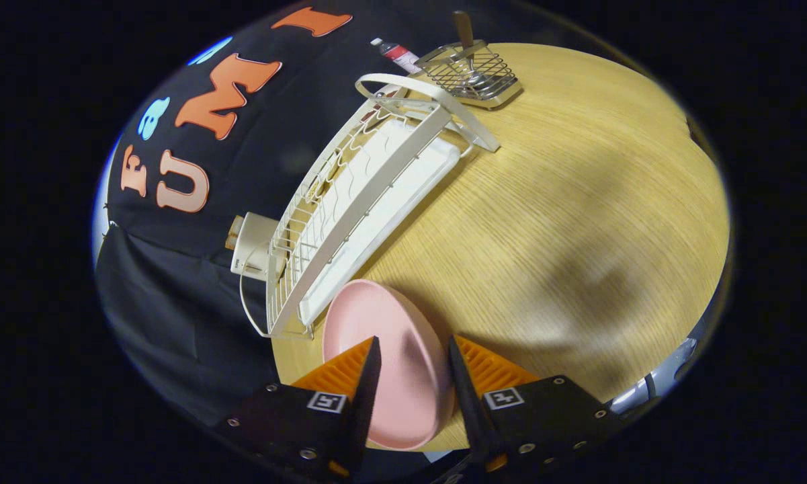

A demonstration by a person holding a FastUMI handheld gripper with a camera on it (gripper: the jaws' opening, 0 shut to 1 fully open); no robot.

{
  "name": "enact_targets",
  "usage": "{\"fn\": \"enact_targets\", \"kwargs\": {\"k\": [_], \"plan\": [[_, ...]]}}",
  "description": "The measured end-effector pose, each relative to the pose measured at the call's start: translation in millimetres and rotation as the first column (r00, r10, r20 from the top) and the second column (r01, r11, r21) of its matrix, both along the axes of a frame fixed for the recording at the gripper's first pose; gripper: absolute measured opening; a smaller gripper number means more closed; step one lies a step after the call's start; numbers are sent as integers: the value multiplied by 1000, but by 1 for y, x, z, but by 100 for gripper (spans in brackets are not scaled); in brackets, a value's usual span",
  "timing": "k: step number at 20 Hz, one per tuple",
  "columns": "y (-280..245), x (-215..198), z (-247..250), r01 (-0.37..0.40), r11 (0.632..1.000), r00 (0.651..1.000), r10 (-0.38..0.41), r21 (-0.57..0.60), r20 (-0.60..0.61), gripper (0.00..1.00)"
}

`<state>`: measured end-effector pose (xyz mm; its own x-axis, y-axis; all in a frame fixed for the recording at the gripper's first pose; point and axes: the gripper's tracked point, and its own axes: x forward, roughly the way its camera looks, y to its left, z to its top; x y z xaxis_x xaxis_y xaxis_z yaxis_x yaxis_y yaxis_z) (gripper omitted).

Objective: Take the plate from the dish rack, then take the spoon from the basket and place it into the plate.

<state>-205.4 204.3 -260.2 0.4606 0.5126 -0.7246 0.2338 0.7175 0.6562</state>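
A pink plate (pixel 393 349) sits between my two fingers, tilted up on its edge over the near part of the wooden table (pixel 578 202). My gripper (pixel 413 353) is shut on the plate, one finger on each face near the rim. The white wire dish rack (pixel 349 195) lies just beyond the plate, on a white drip tray (pixel 403 195), with no dishes in it. Far beyond the rack stands a metal wire basket (pixel 474 75). A spoon (pixel 465 40) stands in it, its brown handle sticking up.
A bottle with a red label (pixel 398 54) lies behind the rack's far end, near the basket. A white box-shaped object (pixel 252 245) hangs off the rack's outer side by the booth wall. Bare tabletop stretches to the right of the rack and basket.
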Motion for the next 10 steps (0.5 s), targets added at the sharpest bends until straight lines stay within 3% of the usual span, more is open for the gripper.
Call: {"fn": "enact_targets", "kwargs": {"k": [1, 2, 3, 7, 10], "plan": [[-6, 2, 2, 10, 1000, 1000, -10, -2, 7, 71], [-11, 4, 3, 21, 1000, 1000, -21, -16, 15, 93], [-23, 8, 5, 28, 999, 999, -27, -43, 30, 97], [-74, 27, 11, 47, 979, 994, -26, -198, 110, 98], [-116, 44, 22, 62, 943, 984, -2, -328, 180, 98]]}}
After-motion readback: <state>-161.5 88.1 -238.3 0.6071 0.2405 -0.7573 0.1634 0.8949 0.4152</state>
